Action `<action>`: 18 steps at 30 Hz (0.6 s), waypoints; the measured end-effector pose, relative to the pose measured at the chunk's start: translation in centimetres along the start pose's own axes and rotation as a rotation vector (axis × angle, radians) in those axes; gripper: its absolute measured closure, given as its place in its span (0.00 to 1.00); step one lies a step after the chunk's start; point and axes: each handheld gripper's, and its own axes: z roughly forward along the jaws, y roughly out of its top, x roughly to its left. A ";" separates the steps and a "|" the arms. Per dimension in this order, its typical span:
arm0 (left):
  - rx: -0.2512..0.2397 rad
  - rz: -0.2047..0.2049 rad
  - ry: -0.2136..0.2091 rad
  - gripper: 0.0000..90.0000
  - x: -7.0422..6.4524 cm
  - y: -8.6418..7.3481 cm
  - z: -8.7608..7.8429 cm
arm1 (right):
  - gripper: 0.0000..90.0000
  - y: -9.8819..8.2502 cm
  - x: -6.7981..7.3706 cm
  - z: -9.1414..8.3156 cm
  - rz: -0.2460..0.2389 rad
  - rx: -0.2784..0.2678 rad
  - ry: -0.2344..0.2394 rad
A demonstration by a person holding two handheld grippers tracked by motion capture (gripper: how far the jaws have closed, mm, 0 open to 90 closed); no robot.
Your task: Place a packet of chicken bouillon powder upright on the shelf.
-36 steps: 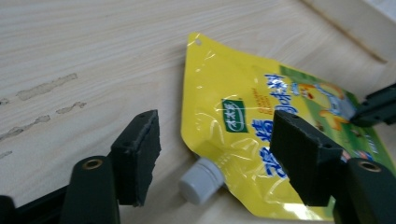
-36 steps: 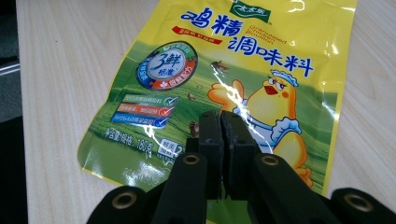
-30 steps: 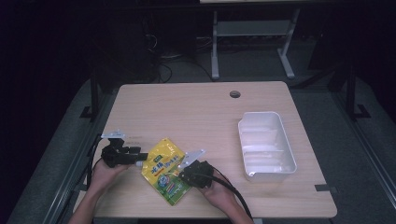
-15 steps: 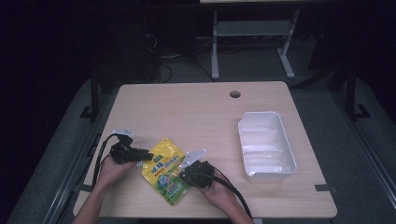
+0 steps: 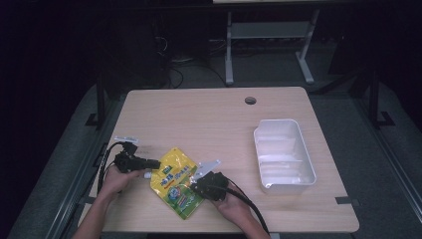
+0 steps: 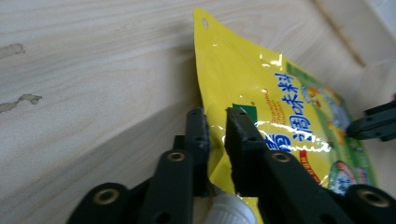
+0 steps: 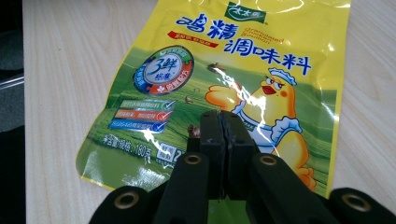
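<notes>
- The yellow seasoning pouch [image 5: 178,182] lies flat on the table [image 5: 209,119], near its front edge and well left of the white tray [image 5: 283,155].
- My right gripper [image 7: 223,122] sits on the pouch's right side. Its jaws are pressed together, and in the right gripper view they meet over the printed chicken. I cannot tell whether any film is pinched between them or whether they only press down on the pouch.
- My left gripper [image 6: 215,122] is at the pouch's left edge. Its jaws have just been closing and now stand a narrow gap apart, with the pouch's edge running up between them; the pads do not yet look pressed on it.
- A white cap [image 6: 229,211] shows just under my left jaws, beside the pouch's edge.
- Risk: the film is glossy and the bite is shallow, so I judge the edge could slide out as my left jaws finish closing.
- Risk: if my right jaws hold nothing, a pull from the left would drag the whole pouch across the table instead of tensioning it.
- Risk: closing lower could catch the cap rather than the film, tilting the pouch.
</notes>
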 end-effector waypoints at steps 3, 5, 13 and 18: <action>-0.008 -0.008 -0.030 0.92 0.1 0.0 -0.2 | 0.98 0.0 0.0 0.0 0.001 0.000 0.000; 0.004 -0.032 -0.107 0.92 0.3 0.0 -0.1 | 0.99 0.0 0.0 0.1 0.002 -0.003 -0.001; 0.061 -0.004 -0.114 0.90 -0.7 0.3 1.5 | 0.99 -0.1 0.0 0.2 0.008 -0.011 -0.002; 0.084 0.011 -0.095 0.92 -0.9 0.6 1.6 | 0.99 -0.2 -0.1 0.2 0.014 -0.016 0.007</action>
